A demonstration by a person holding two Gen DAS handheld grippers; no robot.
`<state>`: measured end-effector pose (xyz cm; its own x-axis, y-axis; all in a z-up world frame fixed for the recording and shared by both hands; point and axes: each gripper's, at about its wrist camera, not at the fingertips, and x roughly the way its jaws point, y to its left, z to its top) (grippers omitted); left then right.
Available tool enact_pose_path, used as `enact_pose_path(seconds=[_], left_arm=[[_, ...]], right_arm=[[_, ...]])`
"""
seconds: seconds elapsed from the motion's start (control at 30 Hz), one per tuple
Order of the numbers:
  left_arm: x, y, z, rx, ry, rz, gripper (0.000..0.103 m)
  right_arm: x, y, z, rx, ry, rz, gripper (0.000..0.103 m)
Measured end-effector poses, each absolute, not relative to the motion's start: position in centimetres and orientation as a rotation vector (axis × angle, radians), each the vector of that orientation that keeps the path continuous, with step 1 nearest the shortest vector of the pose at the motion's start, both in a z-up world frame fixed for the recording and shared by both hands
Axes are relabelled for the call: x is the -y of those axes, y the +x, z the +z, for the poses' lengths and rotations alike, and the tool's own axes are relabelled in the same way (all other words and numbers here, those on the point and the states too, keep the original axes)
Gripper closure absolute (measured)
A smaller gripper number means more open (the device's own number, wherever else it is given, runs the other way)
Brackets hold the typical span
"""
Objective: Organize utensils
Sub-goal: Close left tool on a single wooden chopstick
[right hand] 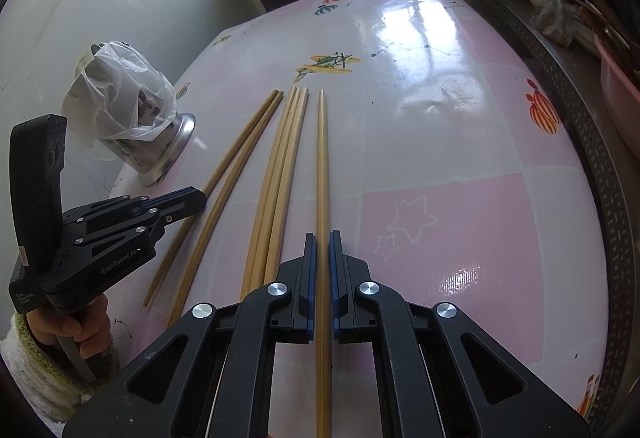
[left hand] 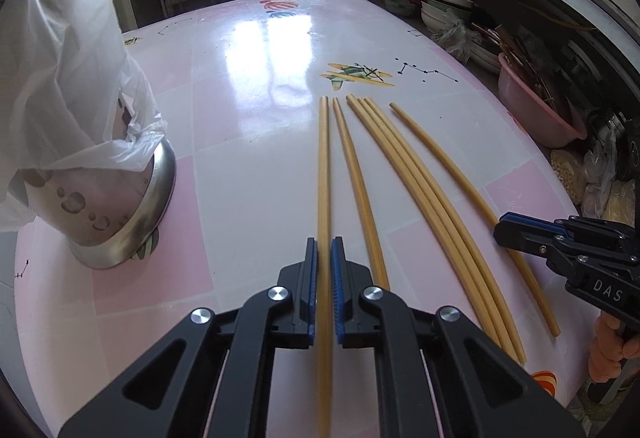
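Both claws are down at the near end of a row of long pale bamboo chopsticks [left hand: 404, 174] lying side by side on the glossy pink-and-white checked surface [left hand: 248, 142], tips pointing away.

The left claw [left hand: 324, 250] has its blue-padded fingers drawn nearly together around the leftmost chopstick [left hand: 323, 166], which runs straight between them. Whether the pads actually bite the wood I cannot tell, but the gap is about a stick wide.

The right claw [right hand: 322, 244] mirrors that at the far side of the row: narrow gap, with the rightmost chopstick [right hand: 322, 158] threaded between the fingers. Again, real contact is hard to call.

Between them lie one loose stick and a tight group of three [right hand: 280, 166], touching one another.

By my reading, the step in hand is taking hold of the outer sticks, one per claw, to gather the row or carry it off. Off to the left stands a round steel holder draped in a white plastic bag [left hand: 112, 198] (a likely home for them, though that is a guess).

The next move calls for a firm squeeze before any lift. These sticks are thin, smooth and round, so a loose pinch would let one roll or swing down at its far end.
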<state>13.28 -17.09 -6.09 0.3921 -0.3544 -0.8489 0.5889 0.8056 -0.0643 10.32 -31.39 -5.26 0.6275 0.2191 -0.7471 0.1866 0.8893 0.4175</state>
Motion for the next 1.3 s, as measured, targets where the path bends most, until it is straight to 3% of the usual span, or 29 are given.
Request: enact_pose_path(seconds=[0.63, 0.83, 1.3], left_arm=[[7.7, 8.8, -5.5, -1.125, 0.197, -0.534, 0.097], [8.7, 10.1, -4.2, -1.080, 0.190, -0.567, 0.083], [13.5, 15.3, -5.5, -1.078, 0.317, -0.548, 0.083]], right_arm=[[29.3, 6.7, -5.0, -1.021, 0.447, 0.026, 0.099], [29.2, 7.0, -5.0, -1.023, 0.444, 0.027, 0.099], [29.5, 6.7, -5.2, -1.008, 0.465, 0.041, 0.099]])
